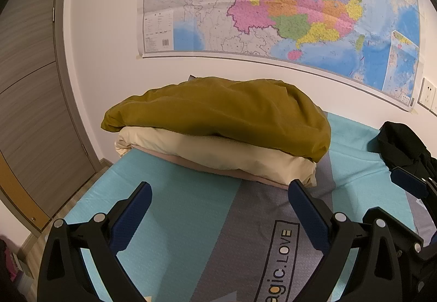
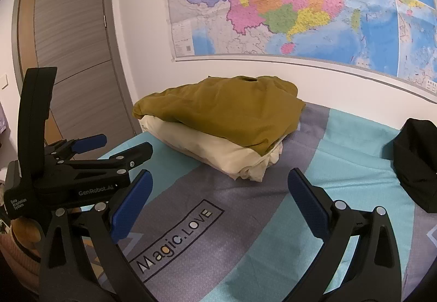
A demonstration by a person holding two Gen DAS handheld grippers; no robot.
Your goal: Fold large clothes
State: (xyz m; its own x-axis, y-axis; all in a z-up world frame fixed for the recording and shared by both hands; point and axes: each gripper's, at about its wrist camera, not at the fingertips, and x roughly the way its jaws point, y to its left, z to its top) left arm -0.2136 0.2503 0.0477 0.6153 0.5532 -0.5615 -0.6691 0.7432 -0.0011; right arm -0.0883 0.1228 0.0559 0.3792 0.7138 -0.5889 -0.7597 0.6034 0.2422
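Observation:
A folded mustard-brown garment (image 1: 218, 113) lies on top of a folded cream garment (image 1: 218, 151) in a stack at the far side of the bed; the stack also shows in the right wrist view (image 2: 221, 116). A crumpled black garment (image 1: 404, 143) lies at the right on the bed, also seen in the right wrist view (image 2: 418, 160). My left gripper (image 1: 220, 192) is open and empty, above the sheet in front of the stack. My right gripper (image 2: 220, 181) is open and empty, to the right of the left one.
The bed sheet (image 2: 245, 220) is teal and grey with a "Magic.LOVE" label. A large map (image 1: 273, 1) hangs on the white wall behind. A grey wooden door (image 2: 73, 42) stands at the left. The bed's left edge drops to the floor (image 1: 68, 201).

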